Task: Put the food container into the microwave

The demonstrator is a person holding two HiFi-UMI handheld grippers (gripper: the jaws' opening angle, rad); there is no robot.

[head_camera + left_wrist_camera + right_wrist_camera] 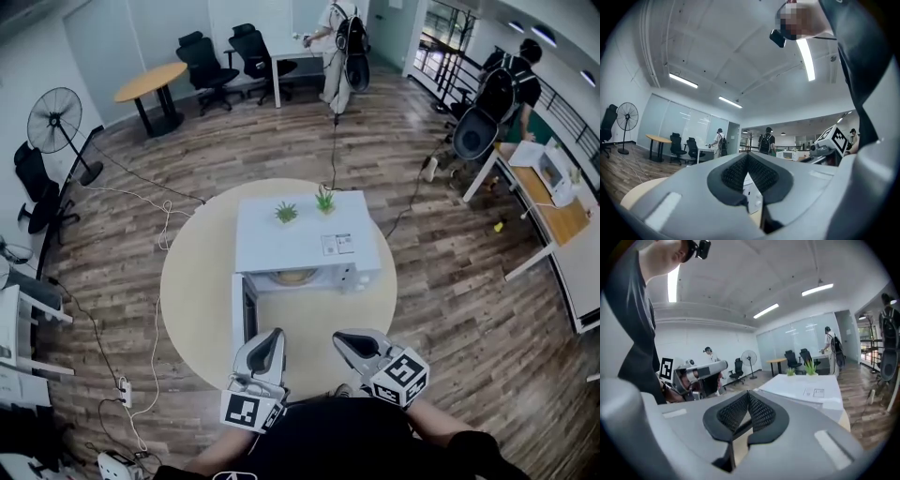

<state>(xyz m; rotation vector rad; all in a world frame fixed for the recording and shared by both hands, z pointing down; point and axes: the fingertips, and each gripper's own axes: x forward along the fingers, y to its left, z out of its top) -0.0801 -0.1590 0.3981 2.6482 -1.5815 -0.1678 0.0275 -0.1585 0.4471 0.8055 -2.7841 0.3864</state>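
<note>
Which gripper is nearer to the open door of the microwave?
Left. The left gripper sits close beside the outer end of the microwave door, just to its right. The right gripper is farther right, clearly apart from the door.

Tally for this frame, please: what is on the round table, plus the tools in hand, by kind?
Table: 1
Microwave: 1, door open
Plants: 2, on the microwave
Tan item inside the microwave: 1, too small to identify
Grippers: 2, left gripper and right gripper, both shut and empty
Total: 7
</note>
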